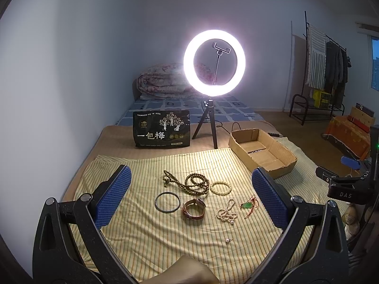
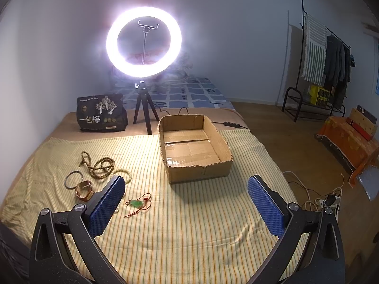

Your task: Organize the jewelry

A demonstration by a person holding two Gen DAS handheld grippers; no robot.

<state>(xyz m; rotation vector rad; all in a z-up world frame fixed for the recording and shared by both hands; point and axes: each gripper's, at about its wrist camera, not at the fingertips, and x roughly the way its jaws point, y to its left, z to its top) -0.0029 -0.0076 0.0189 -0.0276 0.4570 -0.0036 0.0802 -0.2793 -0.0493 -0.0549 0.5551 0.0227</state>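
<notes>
Left tool (image 1: 190, 194) spread wide, empty; jewelry (image 1: 196, 196) on cloth between its fingers. Right tool (image 2: 186, 204) likewise.

Pearl necklace (image 1: 226, 213) hidden behind right gripper's left finger (image 2: 106, 204) in right view; earring (image 1: 228, 240) too small to make out; quilt (image 1: 163, 81) washed out by ring light (image 1: 214, 62).

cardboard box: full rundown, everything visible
The cardboard box is a shallow, open-topped brown corrugated tray with roughly cut, ragged rims and no flaps. Clear tape runs across its floor seams. It is empty and sits flat on the striped cloth, its far end reaching the cloth's far edge, near the ring light tripod. The jewelry lies apart from it on the cloth. Neither gripper touches it.
</notes>
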